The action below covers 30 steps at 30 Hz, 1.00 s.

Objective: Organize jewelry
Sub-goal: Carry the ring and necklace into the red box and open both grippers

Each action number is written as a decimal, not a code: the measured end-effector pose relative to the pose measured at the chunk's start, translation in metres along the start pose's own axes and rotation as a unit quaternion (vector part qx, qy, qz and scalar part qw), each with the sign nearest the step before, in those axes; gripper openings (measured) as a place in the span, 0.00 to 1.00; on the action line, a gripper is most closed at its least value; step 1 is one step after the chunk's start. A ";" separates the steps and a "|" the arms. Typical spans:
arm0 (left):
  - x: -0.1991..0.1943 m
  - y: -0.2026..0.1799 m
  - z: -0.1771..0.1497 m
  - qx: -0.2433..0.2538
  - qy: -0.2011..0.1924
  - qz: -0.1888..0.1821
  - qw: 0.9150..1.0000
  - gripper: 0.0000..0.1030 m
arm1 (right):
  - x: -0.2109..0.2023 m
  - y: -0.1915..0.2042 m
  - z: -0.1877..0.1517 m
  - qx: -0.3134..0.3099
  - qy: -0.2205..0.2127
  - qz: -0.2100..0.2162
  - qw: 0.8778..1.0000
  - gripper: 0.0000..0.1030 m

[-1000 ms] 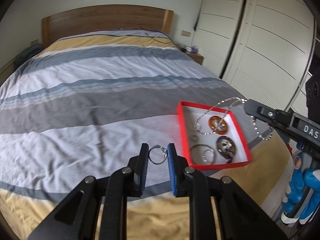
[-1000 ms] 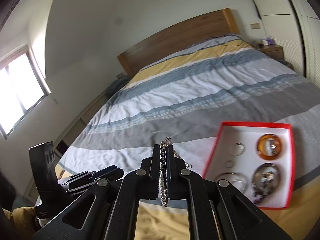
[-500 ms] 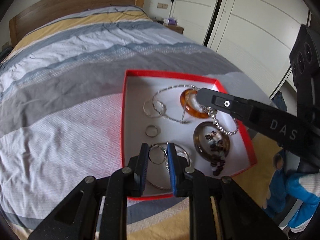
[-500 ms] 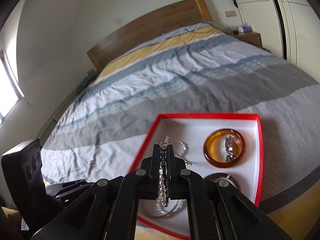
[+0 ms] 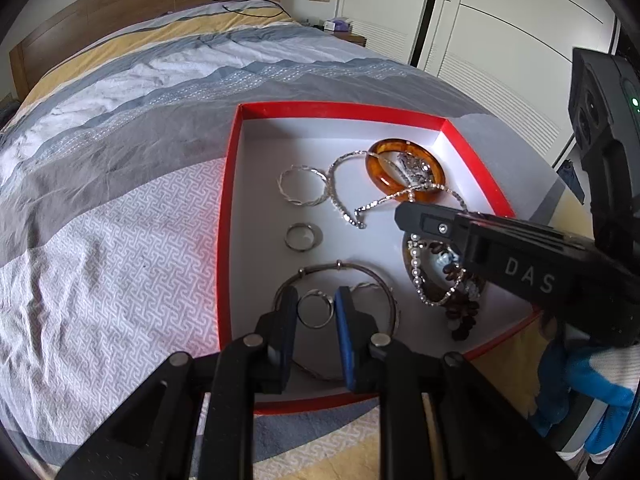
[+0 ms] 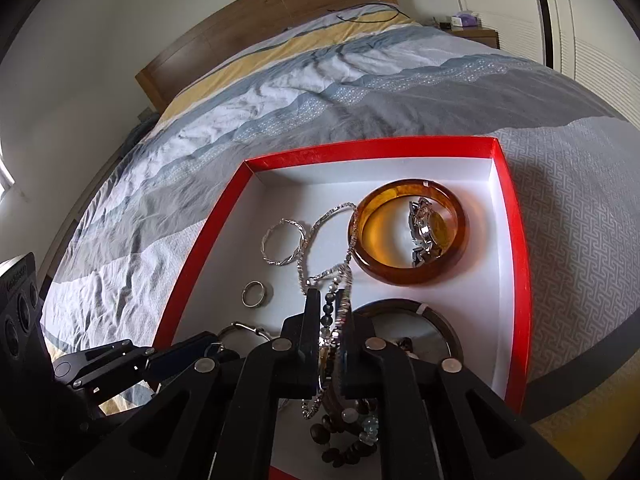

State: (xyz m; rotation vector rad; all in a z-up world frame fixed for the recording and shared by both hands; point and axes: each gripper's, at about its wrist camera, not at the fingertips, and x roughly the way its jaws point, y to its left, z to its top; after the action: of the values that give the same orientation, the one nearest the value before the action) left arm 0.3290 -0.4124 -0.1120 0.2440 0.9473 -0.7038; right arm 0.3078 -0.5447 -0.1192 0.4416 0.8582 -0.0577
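A red box [image 5: 344, 110] with a white floor lies on the striped bed. My left gripper [image 5: 316, 300] is low over its near corner, shut on a small silver ring [image 5: 301, 312]. My right gripper [image 6: 331, 300] reaches in from the right and its jaws are opening, with a silver beaded chain [image 6: 304, 256] still between the pads. One end of the chain lies on the box floor and across the amber bangle [image 6: 400, 276]. The other end hangs in a loop [image 5: 416, 272] under the right gripper [image 5: 404, 216]. In the right wrist view, the left gripper [image 6: 216, 344] shows at the lower left.
Also in the box are a twisted silver hoop [image 5: 298, 201], a plain band ring [image 5: 292, 245], a thin large bangle [image 5: 348, 268], a watch [image 6: 426, 228] inside the amber bangle and a dark bangle [image 6: 404, 304] with brown beads. White wardrobe doors [image 5: 500, 40] stand right of the bed.
Both grippers have come down and forward from above the bedspread to over the red box. The chain, which hung free, now lies partly on the box floor. The ring stays in the left jaws.
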 end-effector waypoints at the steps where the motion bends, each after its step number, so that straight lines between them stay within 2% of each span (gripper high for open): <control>1: 0.000 0.000 0.000 -0.001 0.002 -0.002 1.000 0.18 | -0.001 0.000 0.000 0.000 0.000 -0.003 1.000 0.09; 5: -0.003 0.000 0.001 -0.002 0.007 -0.003 1.000 0.18 | -0.007 0.000 -0.002 -0.001 0.000 -0.012 1.000 0.13; 7: -0.005 0.000 0.001 -0.003 0.009 -0.003 1.000 0.18 | -0.011 -0.001 -0.002 0.001 -0.002 -0.015 1.000 0.25; 10: -0.011 0.000 0.000 -0.002 0.010 -0.004 1.000 0.20 | -0.021 -0.003 -0.001 0.007 -0.012 -0.016 1.000 0.35; 14: -0.022 -0.003 0.003 0.000 0.005 -0.005 1.000 0.26 | -0.036 -0.004 0.000 0.017 -0.023 -0.018 0.999 0.37; 30: -0.086 -0.006 0.000 -0.011 -0.036 0.015 0.999 0.27 | -0.097 0.011 -0.012 0.024 -0.052 -0.024 0.998 0.43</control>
State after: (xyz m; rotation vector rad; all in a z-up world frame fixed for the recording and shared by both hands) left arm 0.2921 -0.3787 -0.0423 0.2113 0.8811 -0.6698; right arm 0.2374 -0.5421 -0.0499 0.4599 0.7664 -0.1443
